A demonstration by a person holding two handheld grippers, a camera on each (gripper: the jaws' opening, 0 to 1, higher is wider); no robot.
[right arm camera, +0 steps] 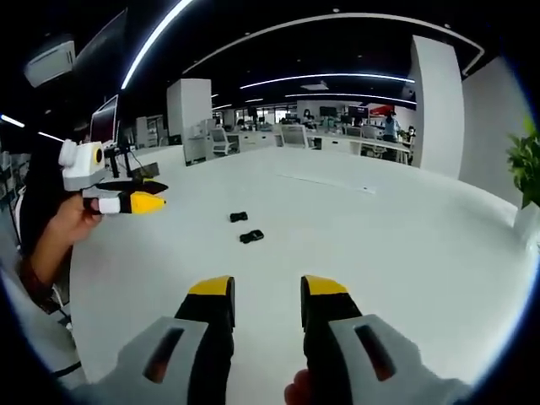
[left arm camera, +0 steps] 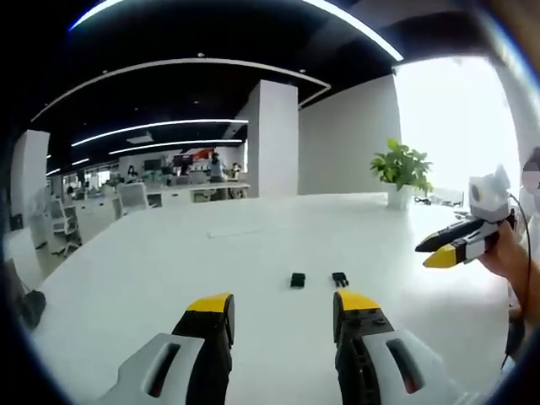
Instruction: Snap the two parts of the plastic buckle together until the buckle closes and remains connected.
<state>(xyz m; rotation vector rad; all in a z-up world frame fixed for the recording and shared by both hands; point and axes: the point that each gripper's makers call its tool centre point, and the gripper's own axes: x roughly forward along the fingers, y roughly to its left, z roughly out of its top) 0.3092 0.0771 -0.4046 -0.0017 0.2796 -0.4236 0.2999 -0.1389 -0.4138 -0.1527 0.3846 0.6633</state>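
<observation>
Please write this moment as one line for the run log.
phase: before grasp | left claw: open, empty | right claw: open, empty | buckle halves: apart on white table, unconnected

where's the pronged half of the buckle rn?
The small black pronged buckle half lies on the white table, just ahead of the left gripper, beside the other black buckle half.

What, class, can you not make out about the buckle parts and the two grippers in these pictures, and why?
- The two buckle parts, apart on the white table: too small in either view to tell prongs from socket.
- Left gripper: its body is cut off by the bottom edge of the left gripper view.
- Right gripper: likewise cut off in the right gripper view.
- Potted plant: cut by the edge.
</observation>
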